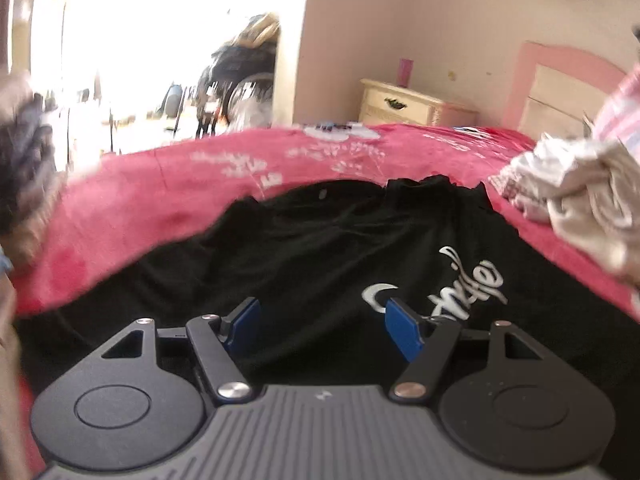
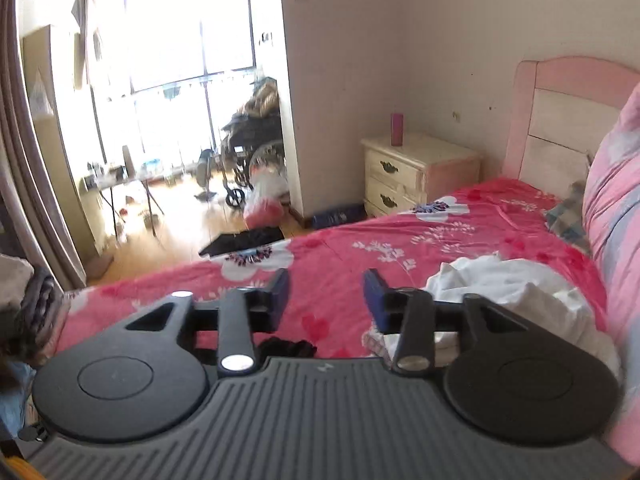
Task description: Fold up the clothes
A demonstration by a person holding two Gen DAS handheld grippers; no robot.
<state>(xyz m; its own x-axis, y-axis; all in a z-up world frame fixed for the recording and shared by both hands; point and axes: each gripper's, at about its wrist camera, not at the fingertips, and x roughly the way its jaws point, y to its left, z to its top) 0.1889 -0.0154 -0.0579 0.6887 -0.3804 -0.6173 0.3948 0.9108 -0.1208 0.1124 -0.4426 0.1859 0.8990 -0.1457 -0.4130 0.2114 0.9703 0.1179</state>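
The left gripper [image 1: 322, 326] tilts down over a black T-shirt [image 1: 320, 248], its blue pads [image 1: 402, 330] spread wide with nothing between them; the cloth lies below the tips, and whether they brush it is hard to tell from this blurred view. The shirt is spread on the red floral bedspread [image 1: 168, 200], white lettering [image 1: 452, 292] showing just beyond the right-hand pad. The right gripper [image 2: 326, 294] is held higher and nearer to level, looking across the bed; its jaws stand partly apart and empty, with only bedspread [image 2: 360, 240] seen through the gap. Only the left wrist view shows the shirt laid out in full; in the right wrist view a small dark bunch of fabric [image 2: 286, 348] peeks out under the gripper body, possibly part of that shirt. The crumpled pale clothes [image 1: 572, 196] to the right of the shirt show in both views, sharper in the right one [image 2: 500, 292]. The right view alone shows the pink striped quilt [image 2: 616, 208] by the pink headboard [image 2: 560, 112], the cream nightstand [image 2: 416, 172] and the wheelchair [image 2: 252, 148] clearly.
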